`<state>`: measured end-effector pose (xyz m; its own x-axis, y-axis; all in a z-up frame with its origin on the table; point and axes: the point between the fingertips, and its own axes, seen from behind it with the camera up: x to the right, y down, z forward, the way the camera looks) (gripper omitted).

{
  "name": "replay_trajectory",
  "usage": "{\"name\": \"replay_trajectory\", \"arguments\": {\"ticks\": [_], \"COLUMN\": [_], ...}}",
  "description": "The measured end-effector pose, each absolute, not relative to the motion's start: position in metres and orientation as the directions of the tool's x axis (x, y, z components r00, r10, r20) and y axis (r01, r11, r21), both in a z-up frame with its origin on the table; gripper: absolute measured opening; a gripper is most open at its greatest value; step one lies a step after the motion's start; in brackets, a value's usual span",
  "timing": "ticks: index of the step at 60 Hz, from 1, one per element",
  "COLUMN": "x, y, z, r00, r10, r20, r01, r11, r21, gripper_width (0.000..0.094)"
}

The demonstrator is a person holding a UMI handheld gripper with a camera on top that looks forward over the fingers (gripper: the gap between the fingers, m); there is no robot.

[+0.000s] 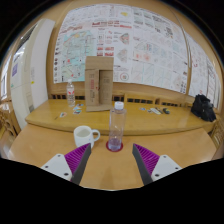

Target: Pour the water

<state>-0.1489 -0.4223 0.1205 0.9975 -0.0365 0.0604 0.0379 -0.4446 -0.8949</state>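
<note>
A clear plastic water bottle (117,125) with a white cap stands upright on the wooden table (110,165), on a small dark coaster. It is just ahead of my fingers, centred between them. A white mug (86,136) stands to the left of the bottle, handle to the right. My gripper (112,160) is open and empty, with the purple pads (76,157) spread wide on either side and short of the bottle.
A second wooden table (130,116) stands behind, bearing a tall cardboard box (98,82), another small bottle (70,96) and small items. A black bag (204,107) sits at the far right. Papers cover the wall behind.
</note>
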Motion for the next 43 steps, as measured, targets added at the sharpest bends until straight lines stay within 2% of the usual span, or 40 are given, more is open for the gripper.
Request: {"name": "replay_trajectory", "arguments": {"ticks": [8, 19, 43], "x": [-0.162, -0.172, -0.167], "y": [-0.498, -0.565, -0.602], "z": [0.148, 0.166, 0.179], "r00": [0.995, 0.992, 0.99], "r10": [-0.054, -0.072, -0.091], "r20": [0.085, 0.099, 0.105], "r01": [0.053, 0.057, 0.056], "r11": [-0.443, -0.441, -0.431], "r21": [-0.895, -0.896, -0.901], "gripper_width": [0.0851, 0.0851, 0.0851]}}
